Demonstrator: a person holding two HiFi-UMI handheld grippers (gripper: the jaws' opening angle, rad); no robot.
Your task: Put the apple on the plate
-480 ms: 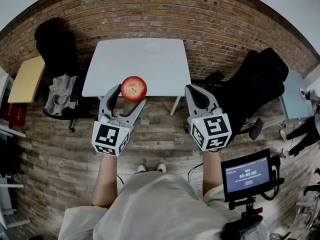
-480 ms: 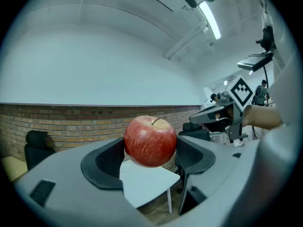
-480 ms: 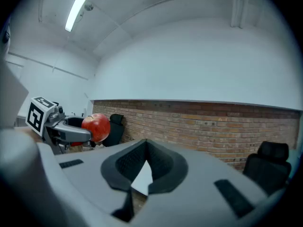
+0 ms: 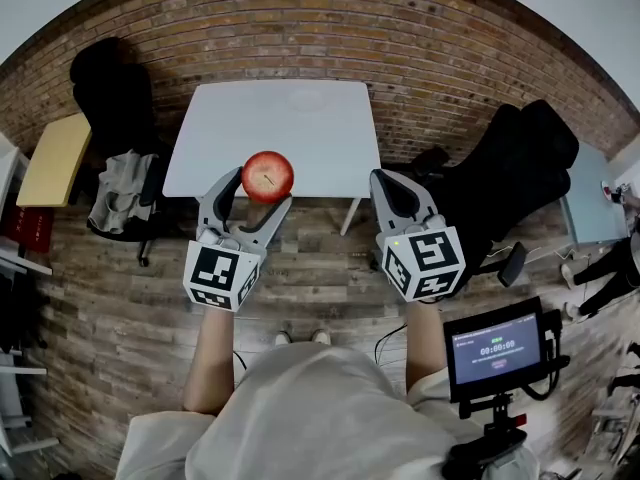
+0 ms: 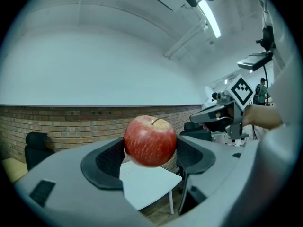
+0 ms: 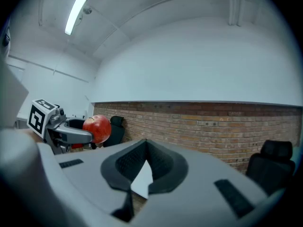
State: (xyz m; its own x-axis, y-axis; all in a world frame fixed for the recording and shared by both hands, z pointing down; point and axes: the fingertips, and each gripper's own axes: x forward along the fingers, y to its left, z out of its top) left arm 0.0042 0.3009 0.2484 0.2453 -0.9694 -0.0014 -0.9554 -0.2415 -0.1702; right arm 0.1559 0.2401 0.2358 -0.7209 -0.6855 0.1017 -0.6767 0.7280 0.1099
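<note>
A red apple is clamped between the two jaws of my left gripper, held in the air in front of the near edge of a white table. The left gripper view shows the apple upright, stem up, with a dark pad pressing on each side. A pale plate lies faintly visible at the table's far middle. My right gripper hovers to the right at the same height, its jaws together and holding nothing. The right gripper view shows its pads meeting at the tips, with the apple off to the left.
Black office chairs stand at the left and the right of the table, the left one with grey cloth over it. A small wooden table is at far left. A monitor on a stand sits at lower right. A brick wall runs behind.
</note>
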